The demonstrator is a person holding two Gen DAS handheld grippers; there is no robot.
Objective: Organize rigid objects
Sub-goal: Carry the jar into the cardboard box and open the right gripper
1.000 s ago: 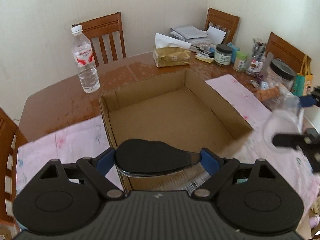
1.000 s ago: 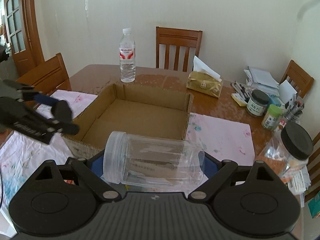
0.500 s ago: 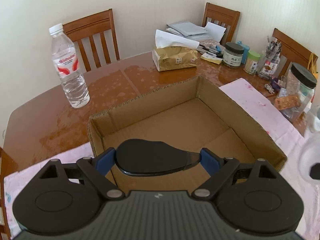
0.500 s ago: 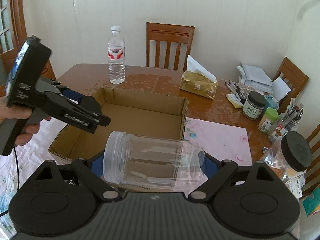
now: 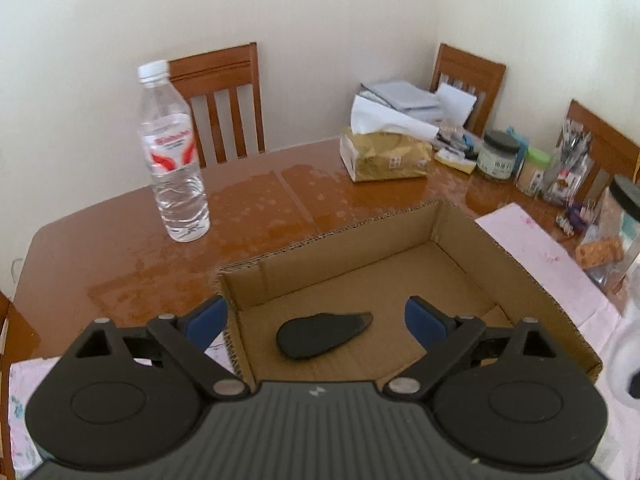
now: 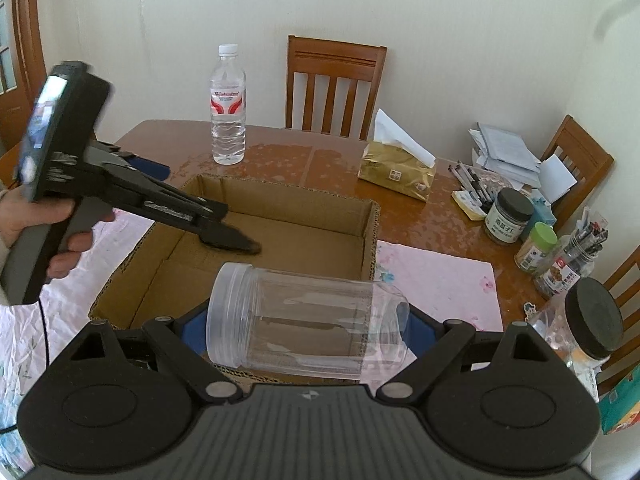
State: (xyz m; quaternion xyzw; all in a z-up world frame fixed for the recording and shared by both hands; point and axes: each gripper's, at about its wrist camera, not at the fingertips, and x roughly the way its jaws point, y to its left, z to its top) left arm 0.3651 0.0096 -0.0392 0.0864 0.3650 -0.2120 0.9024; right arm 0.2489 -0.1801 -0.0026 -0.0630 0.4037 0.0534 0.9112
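Brown cardboard box (image 5: pixel 460 240) holding a black lid (image 5: pixel 320 334). Clear, colourless jar (image 6: pixel 304 328). Red-and-white label on a clear water bottle (image 5: pixel 174 160). Gold tissue pack (image 5: pixel 386 158). Pale pink, flower-printed cloth (image 6: pixel 440 280) over glossy brown table (image 5: pixel 120 240).

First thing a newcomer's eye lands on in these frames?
The clear lidless jar lying sideways, clamped in the right gripper just above the cardboard box. Next, the black lid on the box floor, free between the opening jaws of the left gripper. Then the water bottle upright behind.
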